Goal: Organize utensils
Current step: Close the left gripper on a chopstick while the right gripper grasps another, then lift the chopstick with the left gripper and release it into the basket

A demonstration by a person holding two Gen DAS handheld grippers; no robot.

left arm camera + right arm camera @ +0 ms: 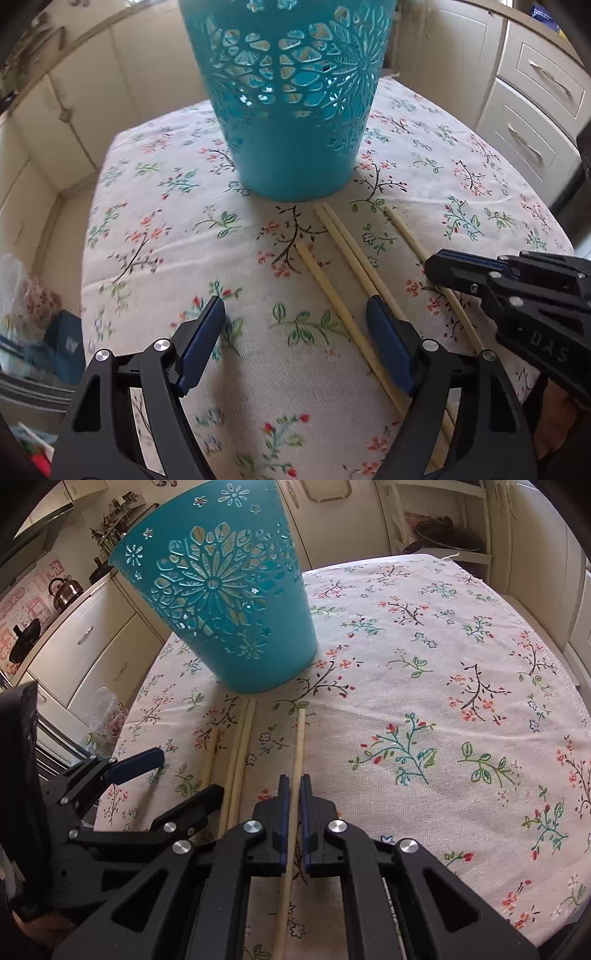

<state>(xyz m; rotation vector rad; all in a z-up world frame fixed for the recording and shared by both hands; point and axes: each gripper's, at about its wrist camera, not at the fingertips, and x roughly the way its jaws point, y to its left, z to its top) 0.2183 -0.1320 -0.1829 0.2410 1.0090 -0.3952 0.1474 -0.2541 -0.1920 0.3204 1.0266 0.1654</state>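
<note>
Black left gripper (295,310) hangs with jaws spread wide over the flowered tablecloth (166,229), one chopstick (332,295) lying loose between its fingers. Beside it lies a pair of chopsticks (351,247), tips touching the teal basket (288,110). Rightmost, the right gripper (294,786) is clenched on a single chopstick (300,738).
</note>
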